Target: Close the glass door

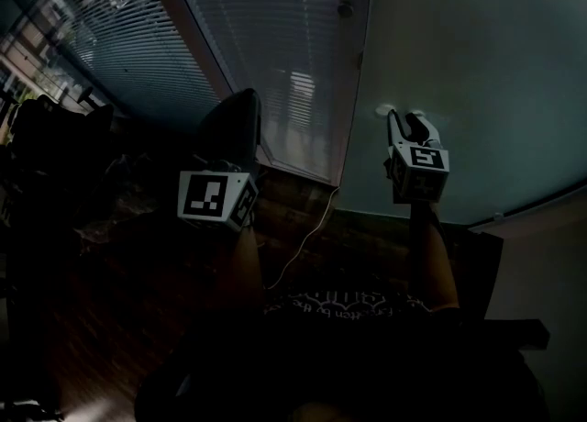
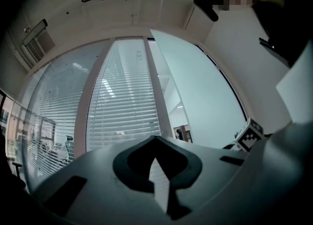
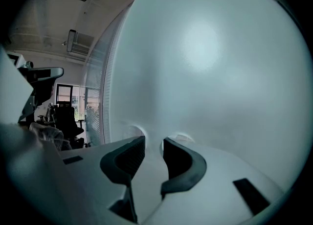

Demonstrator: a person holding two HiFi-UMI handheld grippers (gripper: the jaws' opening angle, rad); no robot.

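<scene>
while held up at arm's length, tips against the broad pale frosted glass door (image 1: 486, 53): the pale grey right gripper (image 1: 404, 118) with dark pads and a square-marker cube. jaws a narrow gap apart in the right gripper view, gripping nothing, only the frosted pane between and ahead of them. bare forearm (image 1: 431, 260) below it in the head view.

to the left, raised in front of the glass wall with white slatted blinds (image 1: 266, 35): the dark-tipped left gripper (image 1: 246, 99). jaws closed, tips meeting in a point in the left gripper view, nothing between them. well apart from the door, touching nothing.

glass door filling the right half of the head view, its left edge beside a pale upright frame post (image 1: 353, 72). in the left gripper view, standing at an angle to the blind wall, not yet closed, with a slice of a lit room showing in the gap at its foot.

below both grippers, dark wooden floor (image 1: 110, 319) with a thin white cable (image 1: 307, 237) trailing across it. far left in the right gripper view, a black office chair (image 3: 63, 119).
</scene>
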